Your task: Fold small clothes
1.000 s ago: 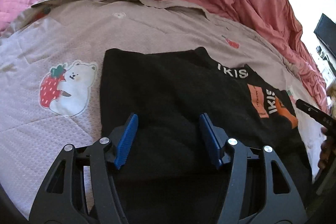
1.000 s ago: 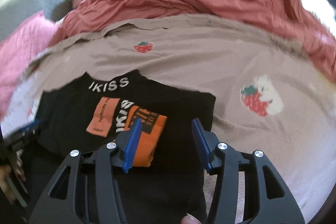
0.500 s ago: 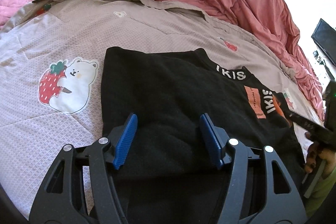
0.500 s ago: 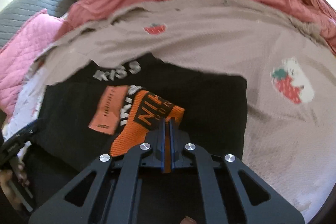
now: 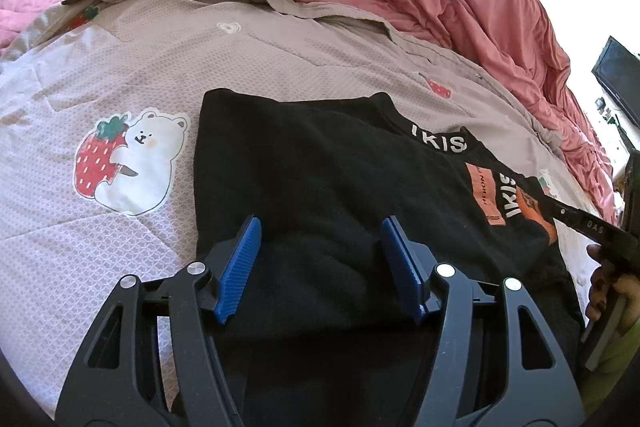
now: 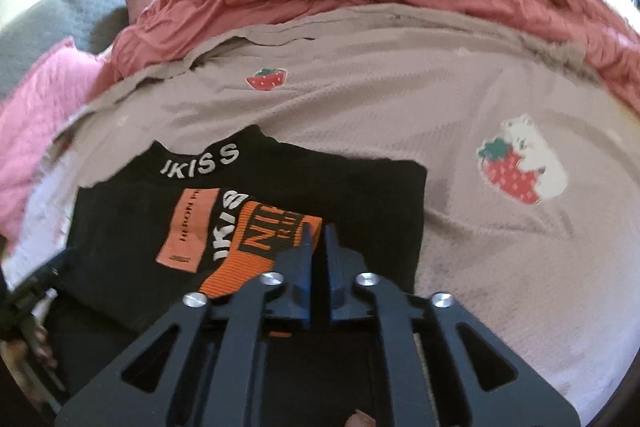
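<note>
Just beyond the right gripper, its narrow jaws just reopening and holding nothing, the black sweatshirt's orange cuff is lying; the left gripper is gaping wide over the body.

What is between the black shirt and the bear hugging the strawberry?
Only bare blanket lies between the black shirt and the bear picture, seen in the left wrist view.

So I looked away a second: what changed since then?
The right gripper closed its jaws at the orange cuff, then they have just been opening a little; nothing shows in the narrow gap. The left gripper stayed open over the black sweater.
</note>
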